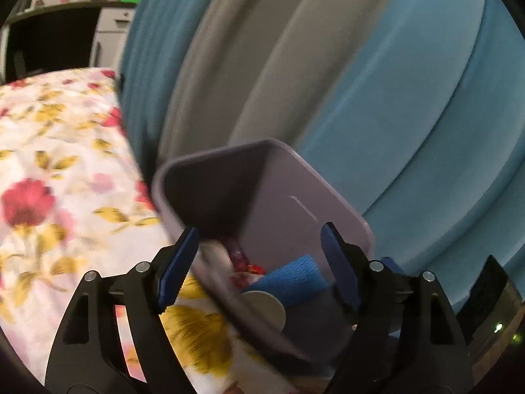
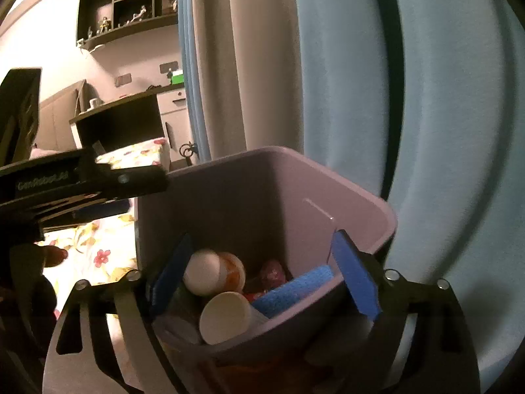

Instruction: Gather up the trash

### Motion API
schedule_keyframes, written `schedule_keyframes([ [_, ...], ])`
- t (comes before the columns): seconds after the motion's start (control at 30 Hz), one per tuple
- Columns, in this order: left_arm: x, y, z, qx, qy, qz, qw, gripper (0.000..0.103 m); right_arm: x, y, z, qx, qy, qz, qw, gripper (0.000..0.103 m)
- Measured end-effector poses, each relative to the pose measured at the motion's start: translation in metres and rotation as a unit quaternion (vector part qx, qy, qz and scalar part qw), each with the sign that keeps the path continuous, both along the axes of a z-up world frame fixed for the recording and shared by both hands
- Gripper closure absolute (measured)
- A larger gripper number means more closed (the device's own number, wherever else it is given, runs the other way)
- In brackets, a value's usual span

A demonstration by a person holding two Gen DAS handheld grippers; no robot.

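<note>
Left wrist view: the left gripper (image 1: 259, 262) is hovering at the near left corner of a lilac bin (image 1: 295, 197), which is standing against the blue and grey curtain (image 1: 377, 82), just right of the flowered bedspread (image 1: 59, 180). Its jaws are standing wide apart. The left blue pad (image 1: 178, 267) is lying outside the bin's left wall, the right pad (image 1: 338, 262) over the bin's mouth, so the near left wall is passing between them; no pad is visibly pressing on it, and nothing is being held.

Right wrist view: the right gripper (image 2: 262, 275) is hanging over the near rim of the same bin (image 2: 229, 190), jaws likewise wide apart and empty. Directly beyond and below its pads the trash is lying in the bin: a paper cup (image 2: 224, 317) on its side with its mouth facing the camera, its long axis running away into the bin; a white and orange pot (image 2: 215, 271) behind it; a blue cloth (image 2: 295, 287) to the right; a reddish wrapper (image 2: 272, 271) farther in. The left gripper's body (image 2: 82, 184) is crossing the frame from the left toward the bin's far left corner.

Judged from this layout, the right gripper is the nearer to the bin's contents, the left the nearer to its wall; any lifting of the bin would be turning on a jaw straddling a wall squarely.
</note>
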State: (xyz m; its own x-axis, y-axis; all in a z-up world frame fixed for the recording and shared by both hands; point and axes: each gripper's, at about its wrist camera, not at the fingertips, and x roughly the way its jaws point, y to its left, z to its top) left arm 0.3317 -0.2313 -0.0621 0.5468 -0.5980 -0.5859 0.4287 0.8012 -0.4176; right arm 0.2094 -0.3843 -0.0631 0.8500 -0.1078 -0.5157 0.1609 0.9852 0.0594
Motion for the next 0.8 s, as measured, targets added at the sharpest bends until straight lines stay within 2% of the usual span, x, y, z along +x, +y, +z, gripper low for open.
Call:
schedule_keyframes([
  [0.17,-0.037,0.038,0.018,0.054,-0.061,0.06,0.9949,0.018,-0.023,0.008,0.014,-0.009,-0.021,-0.006,1.0,0.01],
  [0.3,-0.08,0.073,0.033,0.114,-0.121,0.125,0.9782,0.01,-0.043,0.022,0.029,-0.006,-0.04,-0.002,0.999,0.006],
  [0.4,-0.112,0.099,0.041,0.133,-0.145,0.167,0.9662,0.006,-0.058,0.038,0.038,-0.01,-0.046,0.001,0.999,0.006],
  [0.63,-0.171,0.144,0.052,0.173,-0.171,0.241,0.9394,0.006,-0.09,0.078,0.054,-0.014,-0.054,0.022,0.998,0.006],
  [0.7,-0.186,0.154,0.053,0.173,-0.172,0.25,0.9368,0.006,-0.101,0.09,0.059,-0.014,-0.06,0.028,0.998,0.006],
  [0.8,-0.209,0.172,0.056,0.164,-0.169,0.256,0.9375,0.006,-0.118,0.106,0.064,-0.016,-0.07,0.036,0.997,0.006],
])
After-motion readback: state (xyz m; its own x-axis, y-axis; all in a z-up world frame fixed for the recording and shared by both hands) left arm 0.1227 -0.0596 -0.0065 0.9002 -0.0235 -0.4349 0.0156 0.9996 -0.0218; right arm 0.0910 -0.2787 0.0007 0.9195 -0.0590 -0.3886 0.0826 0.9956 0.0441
